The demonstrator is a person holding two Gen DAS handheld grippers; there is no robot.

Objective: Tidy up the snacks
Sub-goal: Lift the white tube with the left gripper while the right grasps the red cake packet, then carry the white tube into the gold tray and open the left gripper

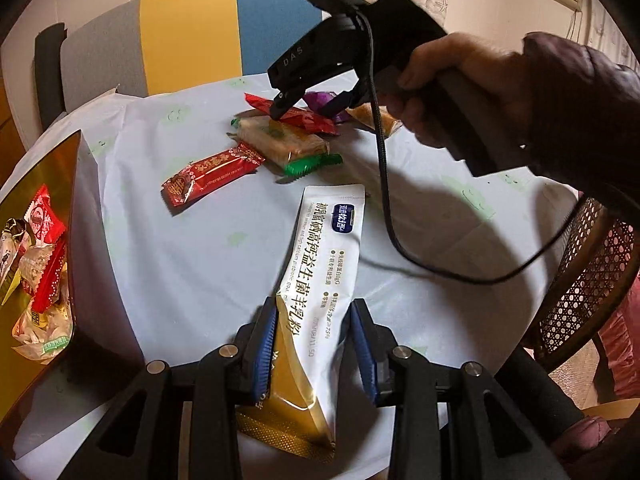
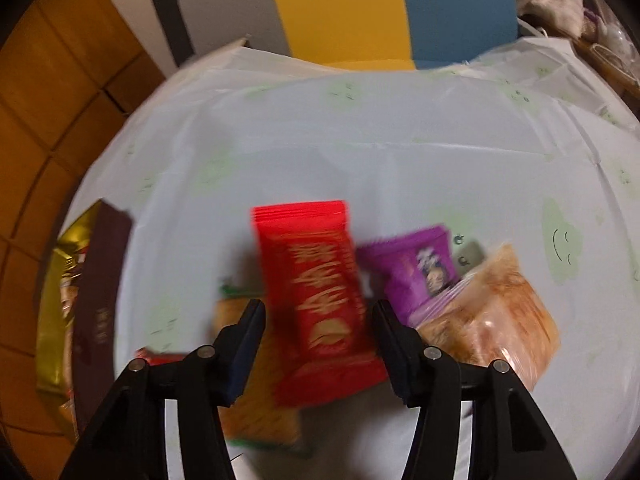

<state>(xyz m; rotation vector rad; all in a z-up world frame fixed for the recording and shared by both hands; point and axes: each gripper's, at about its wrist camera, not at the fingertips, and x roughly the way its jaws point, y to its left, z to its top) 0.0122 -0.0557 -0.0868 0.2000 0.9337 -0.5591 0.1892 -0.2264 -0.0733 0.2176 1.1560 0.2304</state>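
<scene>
A long white and gold sachet (image 1: 320, 292) lies on the table between the fingers of my left gripper (image 1: 316, 336), which is open around it. My right gripper (image 2: 320, 320) is open with a red snack packet (image 2: 316, 292) between its fingers; it also shows in the left wrist view (image 1: 308, 110) over that red packet (image 1: 308, 118). Beside it lie a purple packet (image 2: 416, 264), a clear-wrapped pastry (image 2: 492, 320) and a green-edged cracker pack (image 1: 280, 142). Another red packet (image 1: 212, 174) lies apart.
A gold-lined box (image 1: 48, 216) at the left holds several snacks; it also shows in the right wrist view (image 2: 72, 304). A pale tablecloth (image 1: 180, 260) covers the round table. A colourful chair (image 1: 188, 28) stands behind, a wicker chair (image 1: 588, 276) at the right. A black cable (image 1: 400, 240) hangs.
</scene>
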